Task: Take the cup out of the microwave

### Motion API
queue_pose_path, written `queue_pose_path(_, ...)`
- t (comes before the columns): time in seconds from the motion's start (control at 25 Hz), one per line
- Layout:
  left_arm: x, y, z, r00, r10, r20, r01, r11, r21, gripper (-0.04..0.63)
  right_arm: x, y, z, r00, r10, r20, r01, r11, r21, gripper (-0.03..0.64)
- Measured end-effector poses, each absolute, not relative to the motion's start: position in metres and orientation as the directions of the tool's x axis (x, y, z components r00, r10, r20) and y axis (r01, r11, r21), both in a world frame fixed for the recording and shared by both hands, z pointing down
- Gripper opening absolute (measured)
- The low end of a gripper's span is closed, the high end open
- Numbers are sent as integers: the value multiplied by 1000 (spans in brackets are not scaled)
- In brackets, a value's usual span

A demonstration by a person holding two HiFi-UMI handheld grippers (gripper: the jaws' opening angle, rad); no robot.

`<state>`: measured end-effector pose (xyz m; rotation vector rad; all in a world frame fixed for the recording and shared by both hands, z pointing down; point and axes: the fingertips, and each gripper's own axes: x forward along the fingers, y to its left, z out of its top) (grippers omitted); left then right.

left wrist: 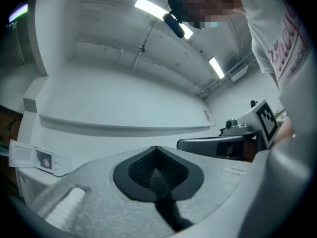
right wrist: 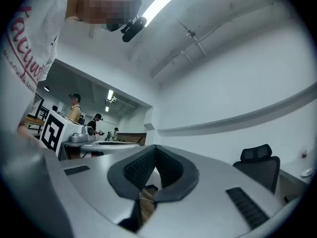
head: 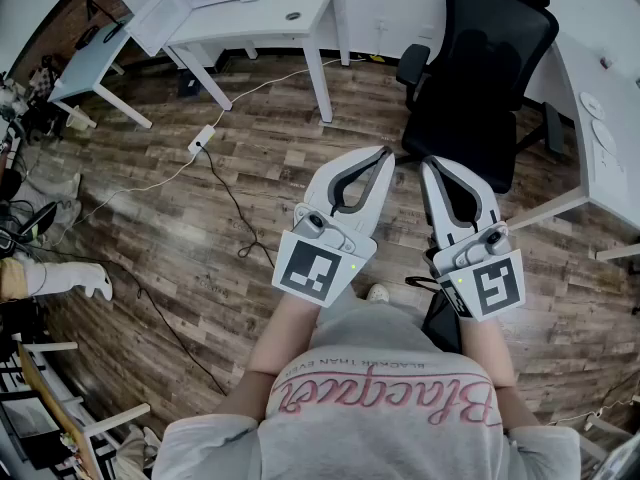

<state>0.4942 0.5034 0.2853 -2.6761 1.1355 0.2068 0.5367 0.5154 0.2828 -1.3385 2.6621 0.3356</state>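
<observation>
Well, in the head view both of my claws are held out in front of my waist over the wooden floor (head: 200, 228), side by side and a little apart. My left claw (head: 387, 152) and my right claw (head: 430, 161) each have their jaws brought together at the tips, with nothing in them. They point toward a black office chair (head: 480, 78) just beyond, and a white desk (head: 250, 23) stands farther off to the left. My white shirt (head: 380, 408) fills the bottom edge. Looking along my left claw, the ribbed pads meet and grip nothing. It tilts up at a white wall and a ceiling lamp (left wrist: 148, 6), and a small white box (left wrist: 34, 158) sits low at the left edge, too small for me to say what it is. Looking along my right claw, its jaws are likewise clenched on nothing, the chair stands to the right, and a few people (right wrist: 74, 108) stand far off at the left. The cup I cannot find in any view.
</observation>
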Motion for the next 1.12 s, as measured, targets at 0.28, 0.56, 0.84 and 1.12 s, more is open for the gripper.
queue_pose_path(0.28,475,502,290,683,-699,-212,-730,-666,-154,3,517,511,289,-597,-773,-217,-802,584,125,11)
queue_pose_path(0.56,442,490,289,654,-725,-215,-756,-636,-154,3,486,502,279,-631,-731,-262,-772,626,111,11)
queue_pose_path(0.84,399,475,293,606,-768,-207,-795,-589,-146,3,446,485,280,-682,-686,-253,-726,677,120,11)
queue_pose_path(1.12,350,463,292,556,-805,-209,-831,-536,-148,3,395,468,283,-741,-629,-234,-664,740,112,11)
